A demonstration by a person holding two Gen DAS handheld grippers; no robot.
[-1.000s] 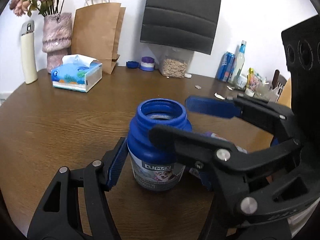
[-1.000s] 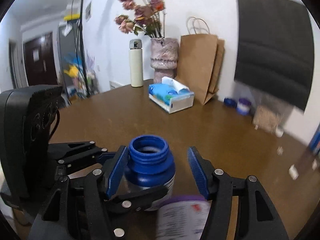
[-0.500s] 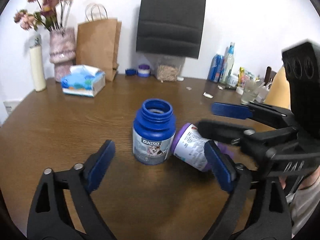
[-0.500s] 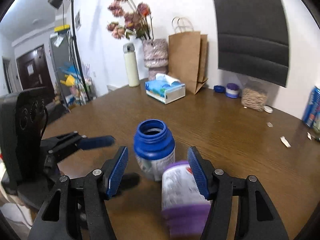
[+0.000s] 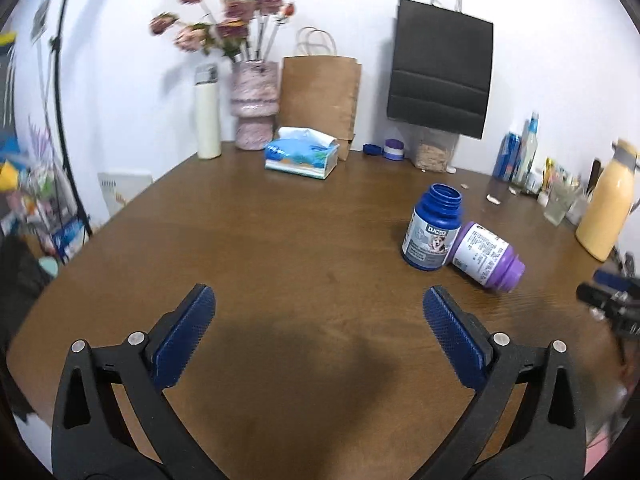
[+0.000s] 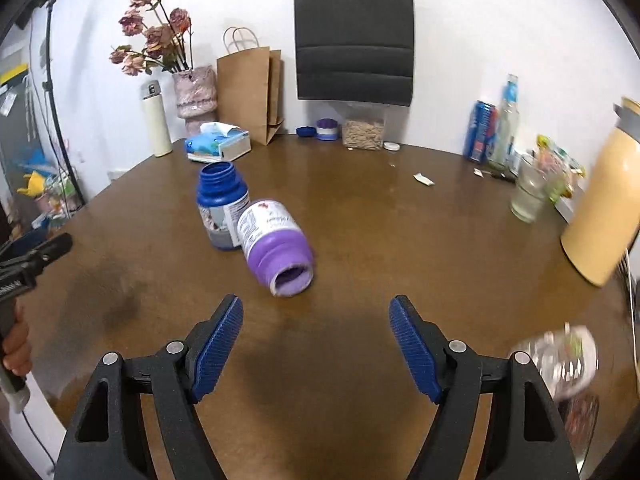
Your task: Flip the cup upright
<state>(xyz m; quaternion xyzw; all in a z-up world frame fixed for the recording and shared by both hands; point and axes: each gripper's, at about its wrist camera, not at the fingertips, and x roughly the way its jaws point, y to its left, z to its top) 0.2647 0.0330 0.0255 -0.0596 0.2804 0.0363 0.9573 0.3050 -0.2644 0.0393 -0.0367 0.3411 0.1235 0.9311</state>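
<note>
Inspection of both wrist views: my left hand-held gripper (image 5: 319,328) hangs over bare table (image 5: 280,248) with its blue pads spread wide and nothing between them. My right hand-held gripper (image 6: 316,344) is likewise spread wide and holds nothing. The blue cup (image 5: 433,228) stands upright with its mouth up, ahead and to the right of the left hand-held gripper, and ahead and to the left of the right one. The purple cup (image 6: 276,250) lies on its side, its base touching the blue cup, its open mouth facing the right hand-held gripper just ahead of the left pad. A tissue box (image 5: 301,153) and a brown paper bag (image 5: 318,98) sit well beyond, at the far edge.
</note>
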